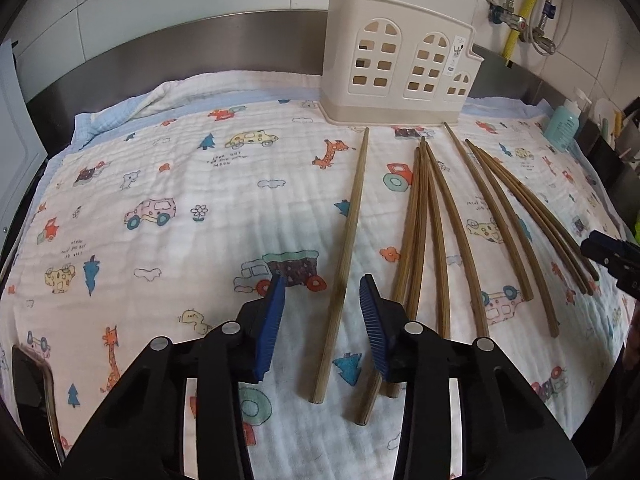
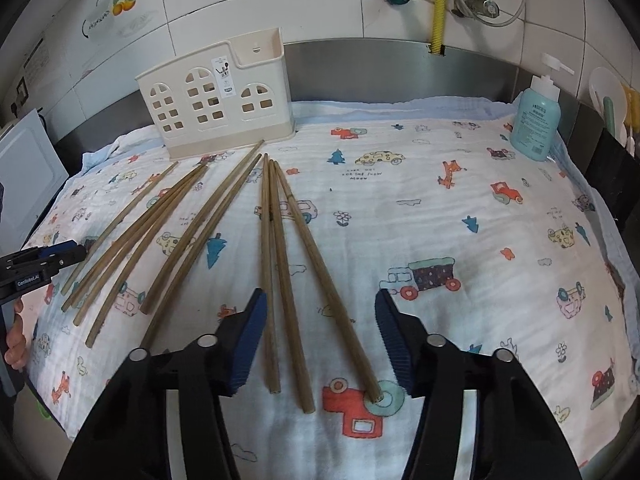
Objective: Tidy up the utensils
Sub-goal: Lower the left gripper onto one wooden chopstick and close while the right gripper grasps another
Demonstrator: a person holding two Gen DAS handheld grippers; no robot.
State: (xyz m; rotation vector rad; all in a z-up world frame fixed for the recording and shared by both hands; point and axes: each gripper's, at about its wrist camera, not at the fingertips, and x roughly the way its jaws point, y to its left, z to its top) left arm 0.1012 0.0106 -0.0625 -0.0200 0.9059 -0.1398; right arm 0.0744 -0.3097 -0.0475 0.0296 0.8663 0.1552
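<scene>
Blue-padded, the left gripper (image 1: pixel 322 322) is angled down over one wooden chopstick (image 1: pixel 343 264), its jaws apart and not pressing it. The right gripper (image 2: pixel 320 344) is tilted likewise, unclenched around three chopsticks (image 2: pixel 286 280). Ten chopsticks are counted on the printed cloth (image 2: pixel 460 220) before one cream holder (image 2: pixel 216 104).

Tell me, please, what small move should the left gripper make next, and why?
Probably lower and close. One lone chopstick lies on the cloth between the left gripper fingers, which do not touch it yet. The cream holder behind stands empty.
</scene>
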